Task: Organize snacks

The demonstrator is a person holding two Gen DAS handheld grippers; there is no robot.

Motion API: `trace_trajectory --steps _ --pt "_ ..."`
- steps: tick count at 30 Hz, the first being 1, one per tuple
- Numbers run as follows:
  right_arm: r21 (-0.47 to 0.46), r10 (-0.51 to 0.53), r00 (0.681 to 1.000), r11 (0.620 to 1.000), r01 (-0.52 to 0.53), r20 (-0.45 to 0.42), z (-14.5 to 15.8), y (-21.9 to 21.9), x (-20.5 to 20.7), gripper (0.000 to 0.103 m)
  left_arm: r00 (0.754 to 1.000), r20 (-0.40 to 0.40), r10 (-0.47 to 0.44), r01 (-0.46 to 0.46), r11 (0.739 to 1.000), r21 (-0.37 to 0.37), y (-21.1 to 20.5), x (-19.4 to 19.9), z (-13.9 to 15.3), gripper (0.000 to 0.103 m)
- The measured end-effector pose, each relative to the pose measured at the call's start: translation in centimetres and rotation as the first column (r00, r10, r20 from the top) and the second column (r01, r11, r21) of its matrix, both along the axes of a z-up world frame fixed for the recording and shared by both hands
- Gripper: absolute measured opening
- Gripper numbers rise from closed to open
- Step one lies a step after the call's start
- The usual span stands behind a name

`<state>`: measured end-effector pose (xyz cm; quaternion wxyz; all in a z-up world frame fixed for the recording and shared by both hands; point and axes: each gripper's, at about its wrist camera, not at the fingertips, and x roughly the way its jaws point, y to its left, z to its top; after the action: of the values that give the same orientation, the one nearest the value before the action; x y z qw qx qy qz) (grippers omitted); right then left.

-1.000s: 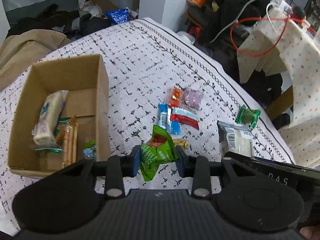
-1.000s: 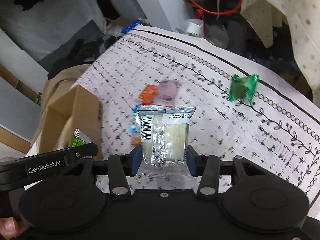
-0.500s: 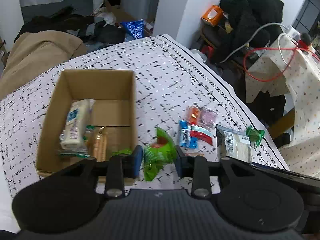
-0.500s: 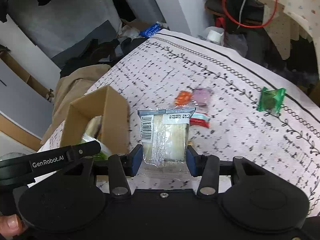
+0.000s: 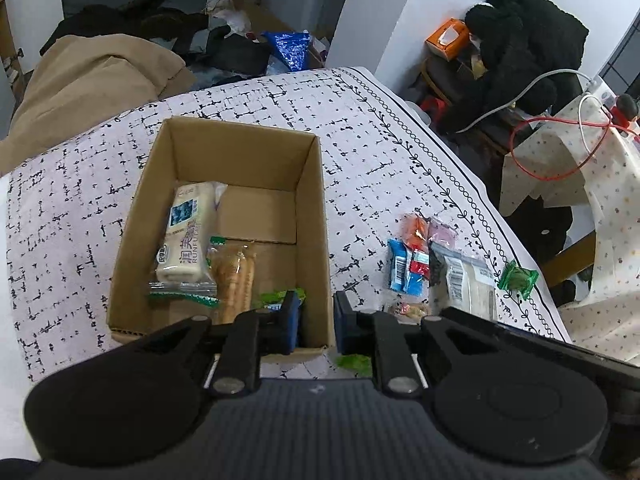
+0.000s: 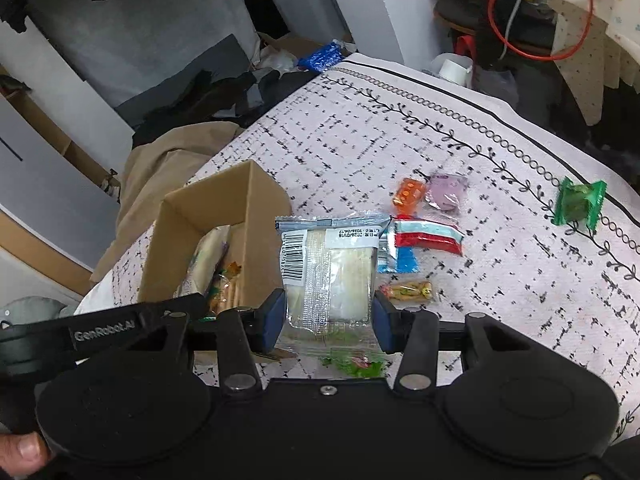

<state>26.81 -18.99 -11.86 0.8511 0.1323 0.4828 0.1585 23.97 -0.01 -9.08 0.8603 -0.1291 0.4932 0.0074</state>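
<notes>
- Left of centre in the left wrist view: box [image 5: 316, 216] on the patterned cloth [image 5: 380, 148], with a white packet [image 5: 184, 236] and a biscuit pack [image 5: 236, 280] lying inside.
- Bottom centre: left gripper [image 5: 316, 322] parted, grasping nothing, fingers straddling the box's near right corner; green packet [image 5: 354, 361] on the cloth just below, outside the box.
- Centre of the right wrist view: right gripper [image 6: 330, 316] clenched on a clear sandwich pack [image 6: 332, 276], held up right of the box.
- Right of that: red, blue, orange and pink snacks clustered on the cloth; green candy [image 6: 578, 208] well apart at the right edge.
</notes>
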Motion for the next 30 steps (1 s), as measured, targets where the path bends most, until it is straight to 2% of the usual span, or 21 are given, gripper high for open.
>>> trace_trajectory --steps 7,10,14,18,25,30 --pt "0.021 0.048 0.999 0.999 -0.048 0.013 0.6 2.3 0.4 0.045 0.997 -0.024 0.075 -0.075 0.997 -0.005 1.5 0.0 -0.3 0.021" --pt "0.042 0.072 0.997 0.996 -0.073 0.015 0.8 3.7 0.6 0.045 0.993 -0.034 0.112 -0.112 0.994 -0.009 2.6 -0.2 -0.2 0.029" --pt "0.091 0.094 0.995 0.991 -0.097 0.029 1.3 5.1 0.9 0.046 0.987 -0.045 0.153 -0.154 0.988 -0.008 3.9 -0.5 -0.1 0.047" --pt "0.175 0.103 0.993 0.978 -0.111 0.052 1.7 5.3 1.1 0.053 0.981 -0.054 0.187 -0.187 0.982 0.001 4.6 -0.8 -0.2 0.064" --pt "0.196 0.086 0.995 0.976 -0.093 0.043 1.5 4.0 1.0 0.056 0.975 -0.073 0.212 -0.211 0.977 0.019 4.7 -1.1 -0.3 0.066" --pt "0.186 0.050 0.998 0.981 -0.054 0.026 1.0 2.2 0.9 0.056 0.979 -0.069 0.192 -0.191 0.981 0.021 3.6 -1.1 -0.2 0.071"
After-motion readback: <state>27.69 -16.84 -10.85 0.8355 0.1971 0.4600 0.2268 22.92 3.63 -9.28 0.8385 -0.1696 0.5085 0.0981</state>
